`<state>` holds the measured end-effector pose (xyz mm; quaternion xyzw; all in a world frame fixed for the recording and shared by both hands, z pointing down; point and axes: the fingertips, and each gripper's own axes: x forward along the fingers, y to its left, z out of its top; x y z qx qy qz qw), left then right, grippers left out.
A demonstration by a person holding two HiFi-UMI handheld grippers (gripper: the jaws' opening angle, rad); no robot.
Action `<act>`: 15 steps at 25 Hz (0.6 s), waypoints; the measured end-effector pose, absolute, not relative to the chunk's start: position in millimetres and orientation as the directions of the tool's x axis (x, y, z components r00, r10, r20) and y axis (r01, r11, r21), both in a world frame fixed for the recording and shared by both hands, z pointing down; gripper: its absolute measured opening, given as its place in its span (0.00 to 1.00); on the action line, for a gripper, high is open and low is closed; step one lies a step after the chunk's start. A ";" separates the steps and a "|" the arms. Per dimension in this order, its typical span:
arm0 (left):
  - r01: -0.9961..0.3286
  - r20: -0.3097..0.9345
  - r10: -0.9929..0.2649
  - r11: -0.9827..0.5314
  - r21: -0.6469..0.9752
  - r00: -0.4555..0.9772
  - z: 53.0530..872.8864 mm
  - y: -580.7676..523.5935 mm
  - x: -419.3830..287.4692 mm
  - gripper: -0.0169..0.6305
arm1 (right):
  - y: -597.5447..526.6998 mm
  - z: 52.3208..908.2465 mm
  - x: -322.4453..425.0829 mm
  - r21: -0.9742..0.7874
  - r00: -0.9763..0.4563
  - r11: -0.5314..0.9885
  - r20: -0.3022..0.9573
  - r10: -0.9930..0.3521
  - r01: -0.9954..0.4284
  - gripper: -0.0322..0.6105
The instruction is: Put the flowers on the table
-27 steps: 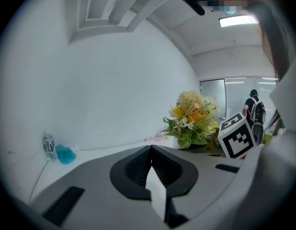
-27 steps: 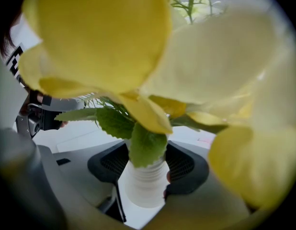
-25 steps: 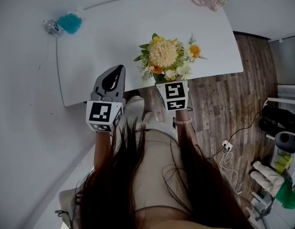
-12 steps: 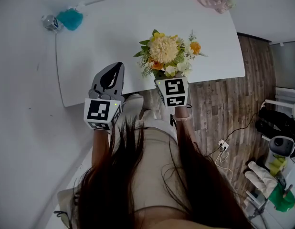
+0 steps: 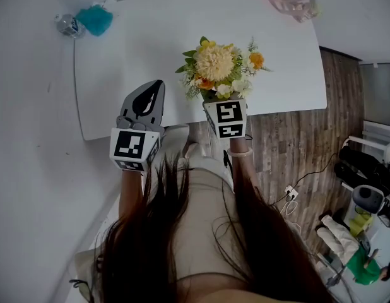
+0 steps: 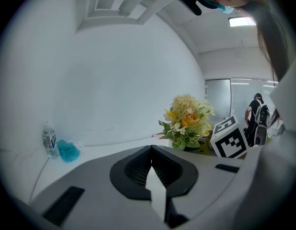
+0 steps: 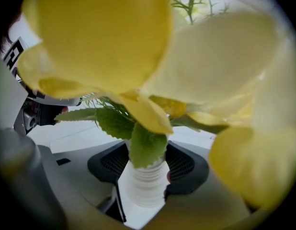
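The left tool (image 5: 151, 100) is pinched shut with nothing in it, off to the side. The right tool (image 7: 143, 176) squeezes the white vase (image 7: 146, 191) so the flowers (image 5: 217, 65) stand straight, over the desk's (image 5: 119, 55) near edge.

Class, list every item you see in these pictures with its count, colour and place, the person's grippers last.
table: one, white, ahead of the person.
flowers: one bunch, yellow, orange and white, by the table's near edge.
vase: one, white, ribbed, under the flowers.
water bottle: one, clear, table's far left corner.
fluffy thing: one, teal, beside the water bottle.
cloth: one, pink, table's far right corner.
floor: one, brown wood, right of the table.
left gripper: one, grey, jaws together, empty.
right gripper: one, grey, shut on the vase.
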<state>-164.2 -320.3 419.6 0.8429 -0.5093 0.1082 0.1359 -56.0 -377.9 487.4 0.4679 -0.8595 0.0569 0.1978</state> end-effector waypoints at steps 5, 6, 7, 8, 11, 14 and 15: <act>-0.888 0.332 -0.825 -0.444 0.117 0.456 423.9 -319.8 -161.5 0.03 | -380.4 494.7 -55.7 0.075 -0.490 0.560 0.400 -0.775 -0.825 0.45; -0.888 0.334 -0.825 -0.444 0.117 0.456 423.9 -319.6 -161.2 0.03 | -380.8 495.4 -55.7 0.073 -0.490 0.561 0.400 -0.774 -0.825 0.45; -0.889 0.336 -0.824 -0.443 0.117 0.456 423.8 -319.4 -161.1 0.03 | -381.1 496.1 -55.7 0.071 -0.491 0.561 0.401 -0.773 -0.825 0.45; -0.889 0.337 -0.824 -0.443 0.117 0.455 423.7 -319.4 -161.0 0.03 | -381.4 496.7 -55.8 0.068 -0.492 0.561 0.402 -0.772 -0.825 0.45; -0.890 0.344 -0.822 -0.441 0.119 0.453 423.6 -321.9 -161.9 0.03 | -384.2 498.8 -58.0 0.060 -0.495 0.563 0.407 -0.768 -0.824 0.45; -0.888 0.348 -0.819 -0.443 0.119 0.455 427.1 -324.9 -162.4 0.03 | -387.4 504.1 -60.7 0.055 -0.499 0.567 0.412 -0.763 -0.822 0.45; -0.888 0.350 -0.818 -0.444 0.120 0.457 429.0 -326.5 -163.1 0.03 | -389.1 506.6 -62.4 0.053 -0.500 0.568 0.414 -0.761 -0.821 0.45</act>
